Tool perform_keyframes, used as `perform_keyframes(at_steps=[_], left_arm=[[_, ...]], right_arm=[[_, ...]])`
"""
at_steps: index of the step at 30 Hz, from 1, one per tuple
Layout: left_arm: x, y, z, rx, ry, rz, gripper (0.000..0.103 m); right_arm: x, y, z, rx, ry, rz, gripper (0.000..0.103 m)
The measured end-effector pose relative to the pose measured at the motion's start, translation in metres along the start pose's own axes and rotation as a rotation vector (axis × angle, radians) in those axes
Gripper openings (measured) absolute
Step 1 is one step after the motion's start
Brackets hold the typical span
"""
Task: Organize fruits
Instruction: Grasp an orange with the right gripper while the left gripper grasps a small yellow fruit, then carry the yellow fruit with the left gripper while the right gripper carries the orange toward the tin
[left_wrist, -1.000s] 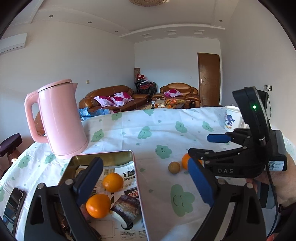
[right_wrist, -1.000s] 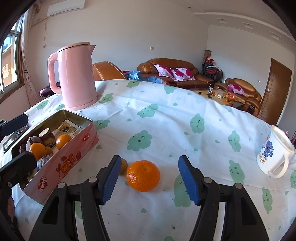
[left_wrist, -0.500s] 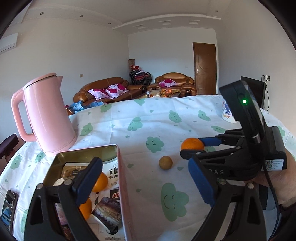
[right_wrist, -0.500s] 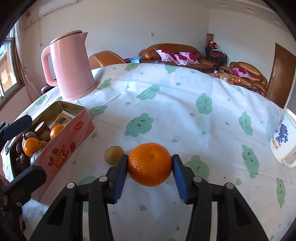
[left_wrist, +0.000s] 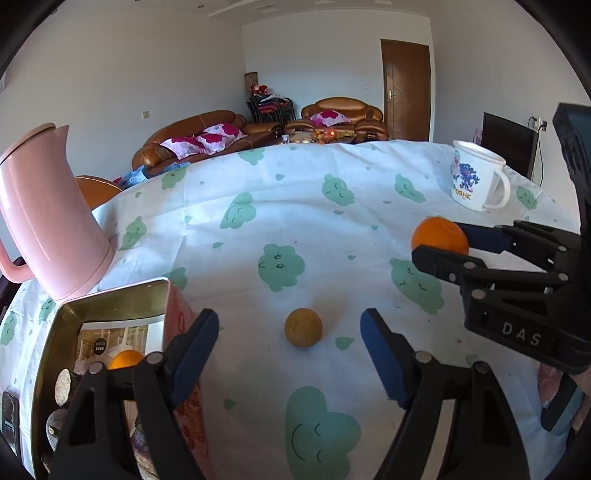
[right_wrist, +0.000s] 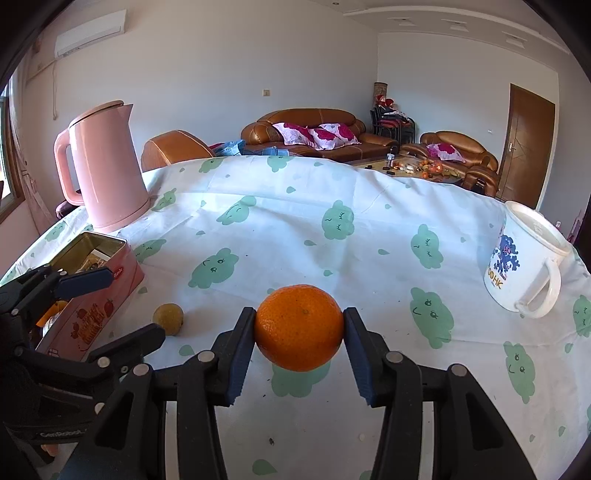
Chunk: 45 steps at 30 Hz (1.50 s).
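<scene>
The right gripper (right_wrist: 299, 328) has its jaws clamped on an orange (right_wrist: 298, 326), both blue pads pressed against its sides, and the fruit hangs just above the table (right_wrist: 332, 240), which wears a white cloth printed with green clouds. The left gripper (left_wrist: 290, 338) has its jaws closing, with a small yellow-brown fruit (left_wrist: 303, 327) lying on the cloth between them and neither pad touching it. Just to the left of that fruit sits a pink tin (right_wrist: 122, 271), lid off, with another orange (left_wrist: 125, 359) and some darker items I cannot identify inside. A pink kettle (right_wrist: 105, 166) stands upright beyond the tin, near the table's far left edge. A white mug (right_wrist: 524, 266) with a blue cartoon print stands well apart on the right side of the table, handle turned toward the cameras.
</scene>
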<state>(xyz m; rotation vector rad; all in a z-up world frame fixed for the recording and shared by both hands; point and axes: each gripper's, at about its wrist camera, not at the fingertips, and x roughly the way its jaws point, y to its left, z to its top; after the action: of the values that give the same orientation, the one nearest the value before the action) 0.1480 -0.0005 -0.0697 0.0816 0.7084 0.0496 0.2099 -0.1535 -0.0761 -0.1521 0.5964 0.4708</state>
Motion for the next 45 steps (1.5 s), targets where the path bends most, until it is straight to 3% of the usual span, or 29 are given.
perform_keyframes(at_steps=[5, 9, 16, 18, 21, 31, 45], left_arm=[[0.014, -0.009, 0.001, 0.010, 0.058, 0.012, 0.078], [0.026, 0.000, 0.004, -0.046, 0.099, 0.006, 0.071], [0.040, 0.003, 0.002, -0.054, 0.171, -0.014, 0.043], [0.041, 0.005, 0.001, -0.046, 0.176, -0.015, 0.041], [0.040, 0.002, 0.001, -0.029, 0.174, -0.032, 0.028], [0.021, 0.002, 0.003, -0.022, 0.078, -0.091, 0.028], [-0.002, 0.007, 0.002, -0.041, -0.057, -0.069, 0.028]], right_arm=[[-0.004, -0.001, -0.001, 0.002, -0.017, 0.010, 0.049], [-0.005, -0.003, -0.002, 0.012, -0.024, 0.021, 0.049], [-0.006, -0.003, -0.002, 0.013, -0.031, 0.029, 0.049], [-0.007, -0.002, -0.002, 0.012, -0.033, 0.028, 0.049], [-0.008, -0.002, -0.002, 0.010, -0.035, 0.030, 0.049], [-0.015, 0.000, -0.003, 0.002, -0.072, 0.039, 0.049], [-0.029, 0.006, -0.005, -0.034, -0.153, 0.039, 0.049]])
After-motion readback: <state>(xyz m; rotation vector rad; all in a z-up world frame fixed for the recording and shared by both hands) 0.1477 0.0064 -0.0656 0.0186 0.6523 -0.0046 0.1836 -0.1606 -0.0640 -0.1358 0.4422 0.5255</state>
